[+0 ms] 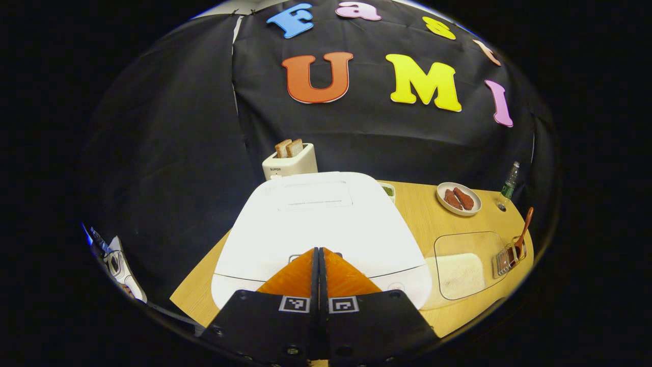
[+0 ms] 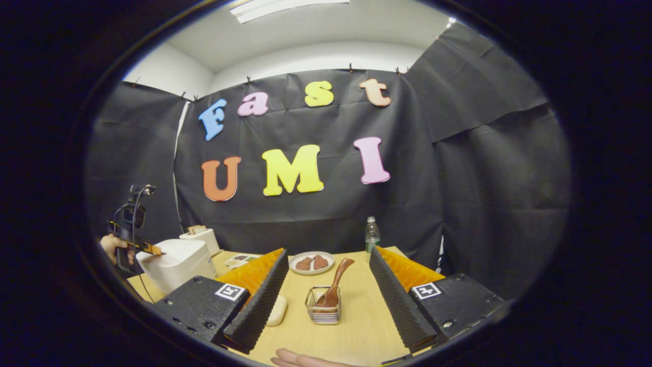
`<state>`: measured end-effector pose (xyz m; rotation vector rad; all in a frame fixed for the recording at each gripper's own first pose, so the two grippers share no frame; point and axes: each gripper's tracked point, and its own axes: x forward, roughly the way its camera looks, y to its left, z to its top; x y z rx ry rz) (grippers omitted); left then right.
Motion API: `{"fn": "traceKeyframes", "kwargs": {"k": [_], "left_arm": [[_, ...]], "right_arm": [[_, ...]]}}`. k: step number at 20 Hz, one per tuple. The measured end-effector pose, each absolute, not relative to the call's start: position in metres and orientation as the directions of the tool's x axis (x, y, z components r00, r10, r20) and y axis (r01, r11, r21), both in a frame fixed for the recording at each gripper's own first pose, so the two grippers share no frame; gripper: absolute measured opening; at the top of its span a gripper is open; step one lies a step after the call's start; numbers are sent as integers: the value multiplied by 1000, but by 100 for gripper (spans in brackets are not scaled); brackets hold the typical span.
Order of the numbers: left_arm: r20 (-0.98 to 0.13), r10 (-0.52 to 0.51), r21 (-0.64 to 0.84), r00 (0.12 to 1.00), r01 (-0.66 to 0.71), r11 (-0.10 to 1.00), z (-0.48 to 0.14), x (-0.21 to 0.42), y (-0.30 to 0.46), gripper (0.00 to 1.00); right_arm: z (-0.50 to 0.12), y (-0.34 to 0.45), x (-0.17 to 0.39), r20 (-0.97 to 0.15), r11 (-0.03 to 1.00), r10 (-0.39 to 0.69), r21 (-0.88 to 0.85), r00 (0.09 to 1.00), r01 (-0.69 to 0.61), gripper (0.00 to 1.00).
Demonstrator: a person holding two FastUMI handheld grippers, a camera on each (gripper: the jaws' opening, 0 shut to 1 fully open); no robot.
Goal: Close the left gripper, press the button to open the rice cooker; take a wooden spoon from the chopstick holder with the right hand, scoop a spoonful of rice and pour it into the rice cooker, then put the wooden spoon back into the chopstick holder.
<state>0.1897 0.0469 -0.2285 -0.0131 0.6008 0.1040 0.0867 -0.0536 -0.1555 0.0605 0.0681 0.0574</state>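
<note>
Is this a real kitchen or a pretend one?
Probably a pretend one, a kitchen-style test booth: a rice cooker, a toaster and a plate of food sit on a wooden table ringed by black cloth.

The wooden spoon (image 2: 336, 285) is standing in the chopstick holder (image 2: 323, 308) on the counter (image 2: 356, 326), the plate (image 2: 310, 263) lying behind it and the rice cooker (image 2: 175, 262) sitting far left.
</note>
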Motion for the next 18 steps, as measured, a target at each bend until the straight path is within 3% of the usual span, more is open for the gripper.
{"fn": "traceKeyframes", "kwargs": {"k": [7,12,14,16,17,18], "left_arm": [[-549,56,-56,834,-103,993,-215,189,49,0],[-421,43,-104,906,-95,990,-166,193,57,4],[-371,54,-93,927,-94,991,-143,186,62,26],[-386,63,-101,921,-110,989,-138,176,67,38],[-399,58,-116,915,-113,987,-137,166,65,39],[-392,39,-137,919,-100,986,-133,157,60,61]], "right_arm": [[-183,-62,99,-118,997,50,66,992,-42,100],[-205,-59,109,-186,995,82,72,979,-70,100],[-208,-61,113,-187,996,80,59,979,-71,100],[-212,-57,117,-184,995,90,55,979,-81,100],[-218,-55,119,-198,994,99,65,975,-87,100],[-223,-51,122,-216,993,107,75,971,-93,100]]}}
